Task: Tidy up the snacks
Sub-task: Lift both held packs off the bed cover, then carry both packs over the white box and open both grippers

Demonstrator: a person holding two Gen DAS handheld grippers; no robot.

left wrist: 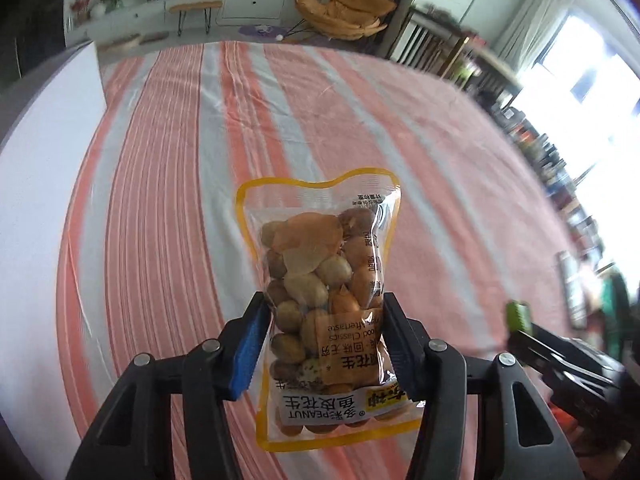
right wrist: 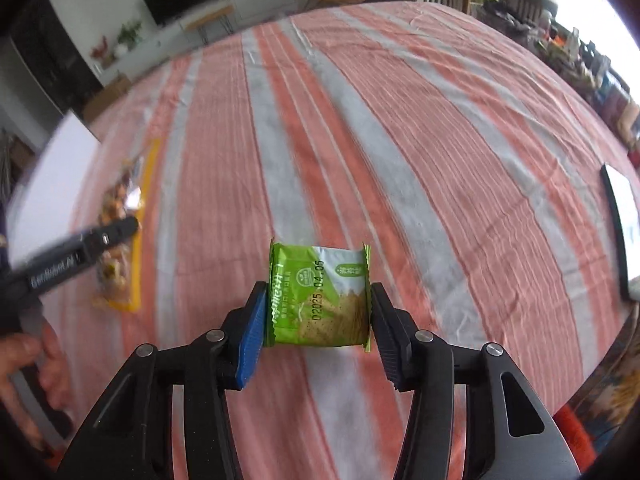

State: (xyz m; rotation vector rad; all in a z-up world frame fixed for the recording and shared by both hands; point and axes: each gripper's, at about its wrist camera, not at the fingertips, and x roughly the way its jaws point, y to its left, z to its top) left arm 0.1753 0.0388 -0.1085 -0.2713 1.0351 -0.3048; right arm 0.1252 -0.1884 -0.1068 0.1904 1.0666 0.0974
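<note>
My left gripper point(left wrist: 322, 312) is shut on a clear, yellow-edged bag of peanuts point(left wrist: 320, 264), held above the striped tablecloth point(left wrist: 160, 200). The bag also shows in the right wrist view point(right wrist: 120, 236), with the left gripper's finger across it. My right gripper point(right wrist: 318, 304) is shut on a small green cracker packet point(right wrist: 320, 300), pads on its two crimped ends, above the cloth. The packet's green edge point(left wrist: 518, 314) and the right gripper show at the right of the left wrist view.
The pink and grey striped cloth point(right wrist: 400, 140) covers the whole table. A white board point(left wrist: 40, 180) lies at the table's left edge. A dark-framed white tray point(right wrist: 624, 236) sits at the right edge. Furniture, a yellow chair point(left wrist: 344, 12) and shelves stand beyond.
</note>
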